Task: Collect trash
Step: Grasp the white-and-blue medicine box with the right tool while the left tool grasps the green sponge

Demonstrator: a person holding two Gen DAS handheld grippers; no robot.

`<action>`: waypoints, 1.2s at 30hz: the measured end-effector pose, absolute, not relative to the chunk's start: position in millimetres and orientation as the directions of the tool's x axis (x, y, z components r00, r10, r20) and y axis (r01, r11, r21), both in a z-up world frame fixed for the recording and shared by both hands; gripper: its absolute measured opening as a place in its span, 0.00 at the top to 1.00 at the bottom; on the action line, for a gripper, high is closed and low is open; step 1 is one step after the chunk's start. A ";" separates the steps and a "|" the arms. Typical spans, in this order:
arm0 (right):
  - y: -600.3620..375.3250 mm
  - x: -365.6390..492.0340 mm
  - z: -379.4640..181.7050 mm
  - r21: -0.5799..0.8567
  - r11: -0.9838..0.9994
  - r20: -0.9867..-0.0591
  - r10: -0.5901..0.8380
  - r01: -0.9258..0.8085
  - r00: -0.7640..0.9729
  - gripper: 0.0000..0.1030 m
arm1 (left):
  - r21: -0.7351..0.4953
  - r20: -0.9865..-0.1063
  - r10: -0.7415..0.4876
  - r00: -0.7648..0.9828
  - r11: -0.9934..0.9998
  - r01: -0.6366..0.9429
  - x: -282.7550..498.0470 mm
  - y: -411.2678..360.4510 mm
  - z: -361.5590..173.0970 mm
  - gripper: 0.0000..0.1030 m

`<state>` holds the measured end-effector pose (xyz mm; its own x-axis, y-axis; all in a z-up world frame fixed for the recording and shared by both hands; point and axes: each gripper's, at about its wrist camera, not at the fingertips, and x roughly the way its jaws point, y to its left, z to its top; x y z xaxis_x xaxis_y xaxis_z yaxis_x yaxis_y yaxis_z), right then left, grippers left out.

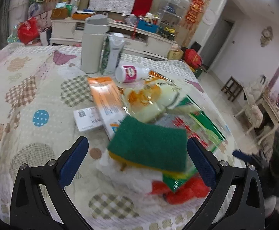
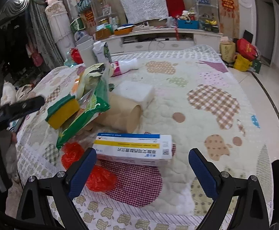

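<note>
A pile of trash lies on the quilted table. In the left wrist view my left gripper (image 1: 137, 161) is open, its blue pads on either side of a green-and-yellow sponge (image 1: 149, 143). Under the sponge lie white tissue (image 1: 124, 174), a green wrapper (image 1: 202, 122) and a red plastic bag (image 1: 187, 191). Orange and white boxes (image 1: 106, 99) lie behind. In the right wrist view my right gripper (image 2: 142, 170) is open just in front of a white, blue and yellow medicine box (image 2: 133, 148). The sponge (image 2: 62, 111), the green wrapper (image 2: 85, 118) and a cardboard tube (image 2: 124, 115) lie to the left.
A grey thermos (image 1: 91, 44), a carton (image 1: 112, 55) and a tipped pink-labelled bottle (image 1: 129, 72) stand at the table's far side. A white foam block (image 2: 133, 92) lies mid-table. A cluttered TV cabinet (image 2: 158, 36) is behind. My left gripper's finger (image 2: 20, 105) shows at the left.
</note>
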<state>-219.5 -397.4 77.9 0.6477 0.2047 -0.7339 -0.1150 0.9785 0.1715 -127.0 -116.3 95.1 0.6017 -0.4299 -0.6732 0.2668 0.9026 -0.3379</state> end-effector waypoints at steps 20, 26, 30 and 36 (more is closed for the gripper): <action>-424.2 -150.2 55.9 0.114 0.992 -0.780 0.122 -0.053 0.614 0.07 | -0.468 -0.704 -0.547 0.454 0.837 0.283 -97.7 -123.3 66.1 0.08; -428.8 -117.8 33.8 0.019 0.997 -0.866 0.051 -0.068 0.497 0.16 | -0.437 -0.717 -0.534 0.447 0.845 0.307 -103.0 -127.4 73.2 0.12; -420.6 -149.9 31.5 0.048 0.987 -0.894 0.111 -0.152 0.434 0.16 | -0.435 -0.714 -0.537 0.449 0.843 0.316 -104.2 -125.3 75.6 0.12; -424.2 -198.1 48.5 0.073 0.979 -0.873 0.156 -0.191 0.463 0.16 | -0.438 -0.713 -0.547 0.439 0.836 0.330 -107.1 -126.3 75.4 0.22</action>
